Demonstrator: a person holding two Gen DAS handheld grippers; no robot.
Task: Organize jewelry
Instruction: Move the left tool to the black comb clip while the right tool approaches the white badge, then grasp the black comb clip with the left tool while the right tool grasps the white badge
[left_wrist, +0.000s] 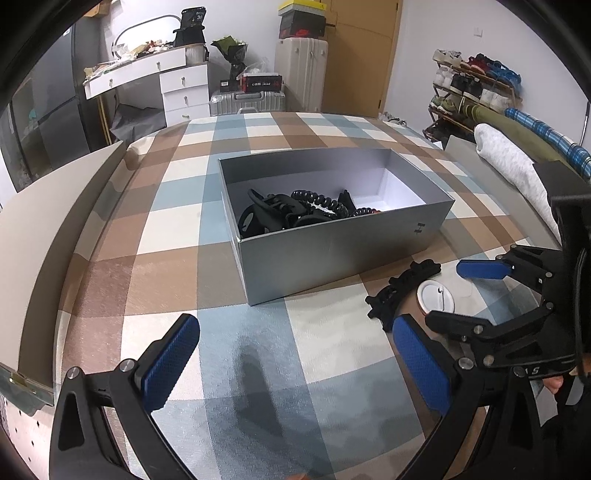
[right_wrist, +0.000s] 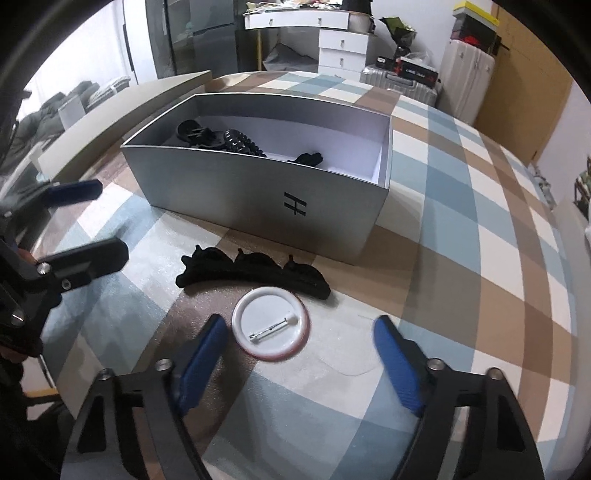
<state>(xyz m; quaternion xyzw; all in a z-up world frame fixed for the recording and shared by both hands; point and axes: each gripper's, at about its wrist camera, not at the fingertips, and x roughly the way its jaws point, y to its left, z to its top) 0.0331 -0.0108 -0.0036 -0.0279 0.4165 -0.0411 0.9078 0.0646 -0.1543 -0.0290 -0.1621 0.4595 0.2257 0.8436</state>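
Observation:
A round white pin badge (right_wrist: 271, 325) lies pin side up on the checked cloth, with a long black hair claw (right_wrist: 255, 271) just beyond it. My right gripper (right_wrist: 301, 325) is open over the badge, which sits between the fingers, nearer the left pad (right_wrist: 205, 354) and apart from both. Behind them stands an open grey box (right_wrist: 240, 192) holding black hair clips and a coiled hair tie (right_wrist: 243, 144). The left wrist view shows the box (left_wrist: 332, 258), the claw (left_wrist: 399, 291) and the badge (left_wrist: 437, 295). My left gripper (left_wrist: 295, 328) is open and empty above bare cloth.
The checked cloth (left_wrist: 166, 258) covers a bed-like surface. A beige board (left_wrist: 48, 221) borders its left side, and rolled blankets (left_wrist: 509, 162) lie along the right. Suitcases (left_wrist: 247, 99), white drawers (left_wrist: 184, 92) and a shoe rack (left_wrist: 472, 85) stand beyond the far edge.

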